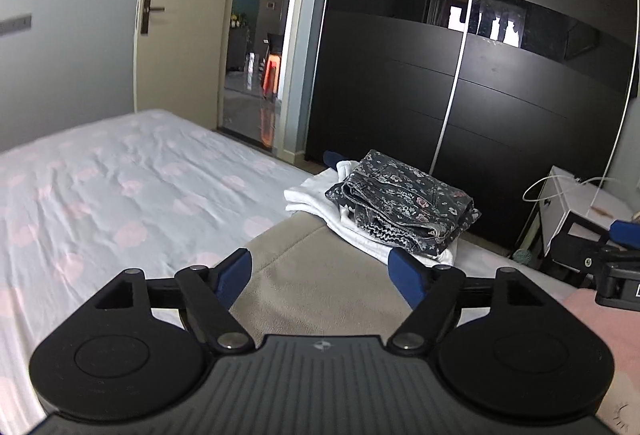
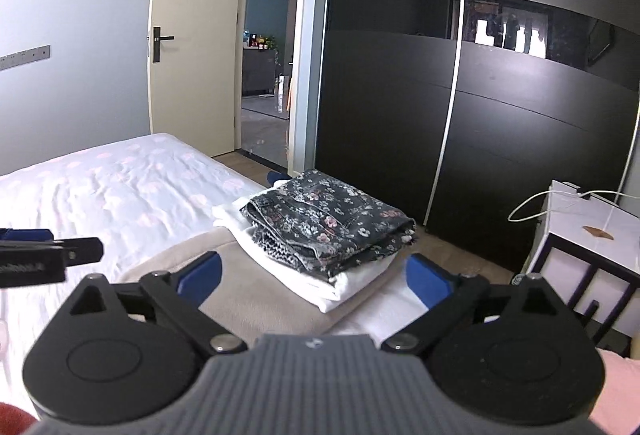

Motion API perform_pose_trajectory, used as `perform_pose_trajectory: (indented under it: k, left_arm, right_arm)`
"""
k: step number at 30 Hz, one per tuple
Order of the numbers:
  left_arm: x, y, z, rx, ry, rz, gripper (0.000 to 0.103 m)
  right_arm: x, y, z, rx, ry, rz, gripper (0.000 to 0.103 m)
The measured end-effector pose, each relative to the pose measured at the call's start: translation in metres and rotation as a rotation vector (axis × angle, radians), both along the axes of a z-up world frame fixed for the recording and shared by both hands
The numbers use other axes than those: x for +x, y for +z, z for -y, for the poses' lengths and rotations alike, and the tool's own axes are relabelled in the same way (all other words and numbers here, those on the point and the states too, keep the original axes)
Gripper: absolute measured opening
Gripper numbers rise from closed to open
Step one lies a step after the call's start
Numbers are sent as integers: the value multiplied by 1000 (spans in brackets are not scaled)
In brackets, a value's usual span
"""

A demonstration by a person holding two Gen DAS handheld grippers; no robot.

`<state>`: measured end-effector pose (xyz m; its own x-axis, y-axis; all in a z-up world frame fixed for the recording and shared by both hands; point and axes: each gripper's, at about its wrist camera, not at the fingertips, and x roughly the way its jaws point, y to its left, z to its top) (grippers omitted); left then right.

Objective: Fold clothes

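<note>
Both grippers, left gripper [image 1: 320, 277] and right gripper [image 2: 314, 279], spread wide, nothing pinched. Beige cloth [image 1: 316, 275] lies below; floral jeans [image 2: 328, 229] stacked on white garment [image 2: 352, 281], black wardrobe [image 2: 500, 95] behind.

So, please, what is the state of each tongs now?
Left tongs: open, holding nothing.
Right tongs: open, holding nothing.
</note>
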<state>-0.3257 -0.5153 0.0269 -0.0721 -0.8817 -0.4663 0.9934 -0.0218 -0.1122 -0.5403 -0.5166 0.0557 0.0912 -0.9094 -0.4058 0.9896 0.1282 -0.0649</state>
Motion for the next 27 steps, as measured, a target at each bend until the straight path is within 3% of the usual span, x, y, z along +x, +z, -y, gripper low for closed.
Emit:
perform_pose_trajectory:
  k: [13, 18, 21, 27]
  left_arm:
    - [-66, -16, -30, 0, 61, 83, 75]
    - [-86, -21, -39, -4, 44, 95, 76]
    - [-96, -22, -45, -22, 49, 147, 76]
    - [-103, -21, -48, -25, 66, 171, 76]
  right_arm:
    - [-38, -21, -52, 37, -29, 41, 101]
    - [-54, -32, -51, 61, -37, 104, 101]
    - [-54, -37, -50, 65, -39, 118, 101]
    - [-50, -44, -52, 54, -33, 112, 101]
